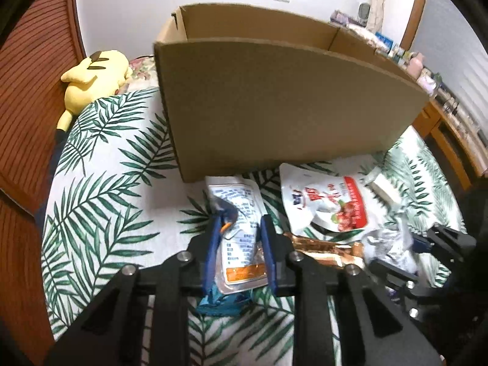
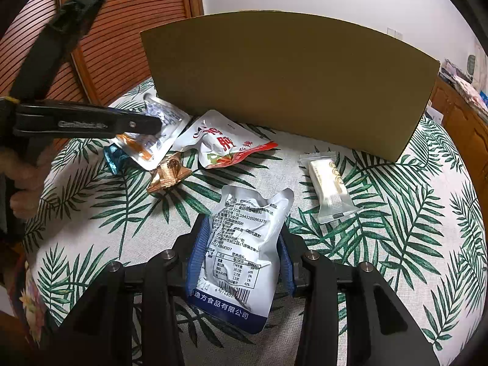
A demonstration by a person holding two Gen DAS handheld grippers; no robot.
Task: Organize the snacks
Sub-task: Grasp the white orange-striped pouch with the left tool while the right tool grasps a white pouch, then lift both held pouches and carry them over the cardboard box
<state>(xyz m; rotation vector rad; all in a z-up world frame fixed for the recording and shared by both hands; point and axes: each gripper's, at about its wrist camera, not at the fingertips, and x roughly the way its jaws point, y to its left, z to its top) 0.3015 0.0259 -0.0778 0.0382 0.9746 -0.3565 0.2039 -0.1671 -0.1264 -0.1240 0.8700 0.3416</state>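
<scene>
A tall open cardboard box point(image 1: 274, 91) point(image 2: 289, 85) stands on the leaf-print cloth, behind the snacks. My left gripper point(image 1: 244, 218) point(image 2: 146, 125) is shut on a silver pouch with an orange stripe point(image 1: 238, 195) point(image 2: 158, 140), which lies over a teal wrapper point(image 1: 219, 300) point(image 2: 111, 158). My right gripper point(image 2: 244, 225) is shut on a silver-and-blue pouch with printed text point(image 2: 244, 253), just above the cloth. On the cloth between them lie a white-and-red pouch point(image 1: 329, 201) point(image 2: 219, 146) and a copper wrapper point(image 1: 326, 251) point(image 2: 167, 174). A white wrapped bar point(image 2: 331, 186) point(image 1: 384, 189) lies to the right.
A yellow plush toy point(image 1: 91, 76) lies at the far left by a slatted wooden panel point(image 1: 27, 97) point(image 2: 128, 24). The leaf-print cloth point(image 1: 106, 167) point(image 2: 411, 213) covers the surface. A wooden shelf with small items point(image 1: 442, 122) runs along the right. A hand point(image 2: 24, 177) holds the left gripper.
</scene>
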